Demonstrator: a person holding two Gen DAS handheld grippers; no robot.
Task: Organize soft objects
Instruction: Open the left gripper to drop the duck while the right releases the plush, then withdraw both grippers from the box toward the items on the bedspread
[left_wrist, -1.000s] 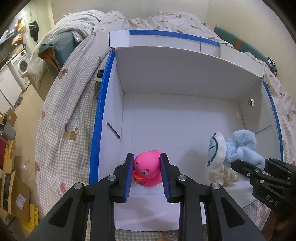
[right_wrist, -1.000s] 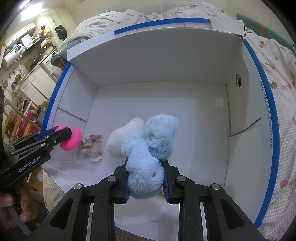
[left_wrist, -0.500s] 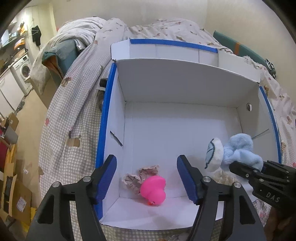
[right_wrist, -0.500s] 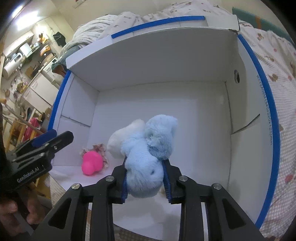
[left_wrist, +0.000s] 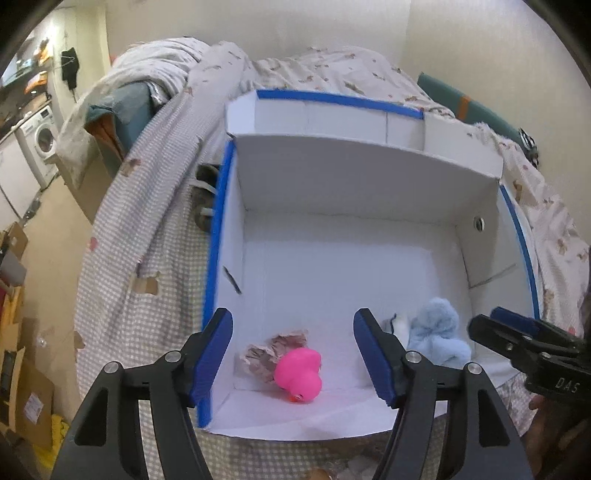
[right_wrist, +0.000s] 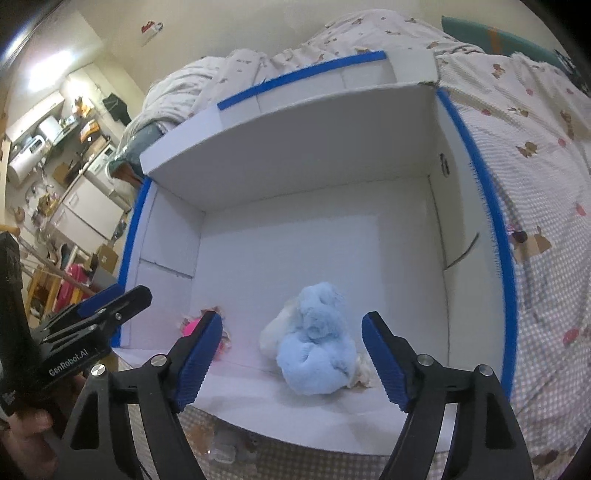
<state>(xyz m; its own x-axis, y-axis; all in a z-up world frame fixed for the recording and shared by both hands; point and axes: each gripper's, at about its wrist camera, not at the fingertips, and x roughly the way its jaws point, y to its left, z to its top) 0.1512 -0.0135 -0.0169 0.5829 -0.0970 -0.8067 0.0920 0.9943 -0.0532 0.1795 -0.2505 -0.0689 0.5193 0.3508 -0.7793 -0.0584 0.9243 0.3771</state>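
Patterned bedding, washing machine, cardboard boxes

Open from above across the white box: bare floor through the middle and upper part of the frame. Blocked at lower centre by the pink duck against a crumpled paper wad, and at lower right by the blue plush. Hemmed by tall walls and an upright back flap at the top.

Home bedroom, bed, washing machine
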